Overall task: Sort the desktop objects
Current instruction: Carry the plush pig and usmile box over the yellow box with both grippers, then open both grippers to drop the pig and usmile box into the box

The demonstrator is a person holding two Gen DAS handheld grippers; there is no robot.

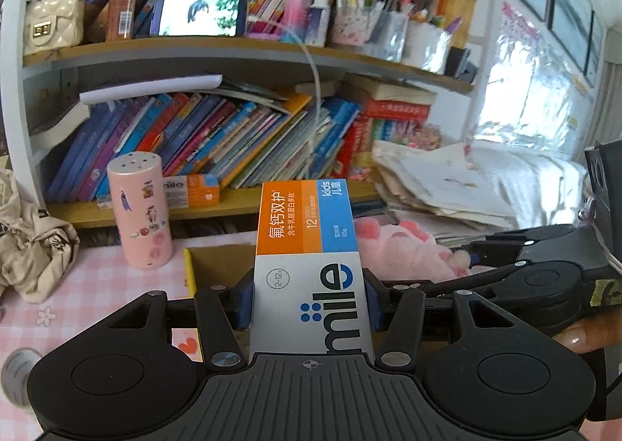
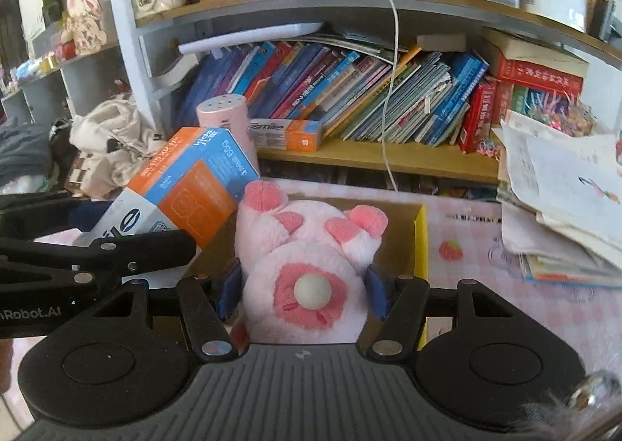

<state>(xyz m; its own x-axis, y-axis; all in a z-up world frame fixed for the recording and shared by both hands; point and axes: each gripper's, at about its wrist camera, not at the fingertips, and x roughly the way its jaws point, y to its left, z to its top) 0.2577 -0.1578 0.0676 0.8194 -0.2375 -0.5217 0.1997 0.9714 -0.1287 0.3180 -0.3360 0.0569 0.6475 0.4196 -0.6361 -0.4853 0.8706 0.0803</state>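
Clamped toothpaste box (image 1: 309, 270), pink plush (image 2: 307, 266)

left hand-held gripper (image 1: 309, 307) | clamps toothpaste box (image 1: 309, 266) | above cardboard box (image 1: 217, 262)

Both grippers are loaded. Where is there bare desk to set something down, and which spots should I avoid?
Bare pink cloth lies between the cardboard box and the paper stack. Another patch lies between the pink canister, the box and the crumpled fabric. Crowded: the lower shelf behind.
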